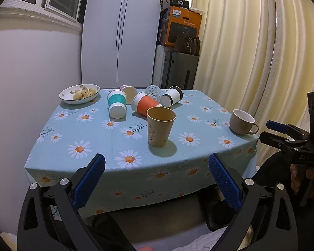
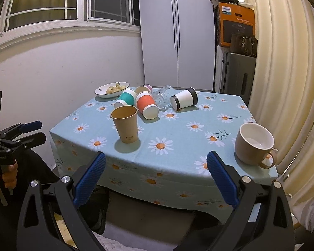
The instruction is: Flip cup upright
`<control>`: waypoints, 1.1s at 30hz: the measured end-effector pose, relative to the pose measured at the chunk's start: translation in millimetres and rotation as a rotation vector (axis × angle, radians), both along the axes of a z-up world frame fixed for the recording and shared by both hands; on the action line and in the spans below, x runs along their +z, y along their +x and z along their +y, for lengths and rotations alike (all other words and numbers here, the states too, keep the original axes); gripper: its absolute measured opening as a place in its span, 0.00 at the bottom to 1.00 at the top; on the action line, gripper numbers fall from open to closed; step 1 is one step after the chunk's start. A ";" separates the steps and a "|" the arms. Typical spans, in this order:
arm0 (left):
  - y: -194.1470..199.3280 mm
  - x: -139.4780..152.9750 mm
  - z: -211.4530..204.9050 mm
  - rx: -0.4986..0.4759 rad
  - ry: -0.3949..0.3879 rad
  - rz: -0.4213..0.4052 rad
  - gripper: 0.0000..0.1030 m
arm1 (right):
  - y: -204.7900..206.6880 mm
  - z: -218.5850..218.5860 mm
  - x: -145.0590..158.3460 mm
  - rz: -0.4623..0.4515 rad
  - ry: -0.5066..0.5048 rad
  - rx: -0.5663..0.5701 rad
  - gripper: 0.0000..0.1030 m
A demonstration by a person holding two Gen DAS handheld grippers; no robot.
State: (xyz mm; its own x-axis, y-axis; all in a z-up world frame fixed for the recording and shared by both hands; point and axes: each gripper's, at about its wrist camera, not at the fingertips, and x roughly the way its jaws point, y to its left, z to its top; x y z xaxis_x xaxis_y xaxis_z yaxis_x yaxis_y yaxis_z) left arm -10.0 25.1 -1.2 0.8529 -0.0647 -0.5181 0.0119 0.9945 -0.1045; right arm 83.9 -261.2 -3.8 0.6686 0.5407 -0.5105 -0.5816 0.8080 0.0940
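A brown paper cup stands upright near the table's front. Behind it several cups lie on their sides: a teal one, an orange one, a white one with black bands, a pink one and a clear glass. A beige mug stands upright at the right edge. My left gripper is open and empty before the table's front edge. My right gripper is open and empty, also short of the table.
A white bowl of small round food sits at the back left. The table has a blue daisy cloth. A curtain hangs right; a white cabinet and stacked boxes stand behind.
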 end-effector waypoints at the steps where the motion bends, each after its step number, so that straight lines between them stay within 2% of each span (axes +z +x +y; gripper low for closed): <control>1: 0.3 0.0 -0.5 0.000 0.001 0.002 0.94 | -0.1 -0.4 0.2 -0.002 0.001 -0.002 0.93; 33: 1.2 0.3 -0.8 0.004 0.001 0.000 0.94 | 4.7 -1.4 -1.2 0.006 -0.012 -0.021 0.93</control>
State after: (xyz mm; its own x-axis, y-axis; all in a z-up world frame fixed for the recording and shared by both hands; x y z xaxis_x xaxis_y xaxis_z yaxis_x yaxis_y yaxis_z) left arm -8.8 24.3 -1.0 0.8533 -0.0603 -0.5180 0.0075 0.9946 -0.1034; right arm 88.6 -262.6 -5.0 0.6769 0.5204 -0.5205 -0.5640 0.8211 0.0876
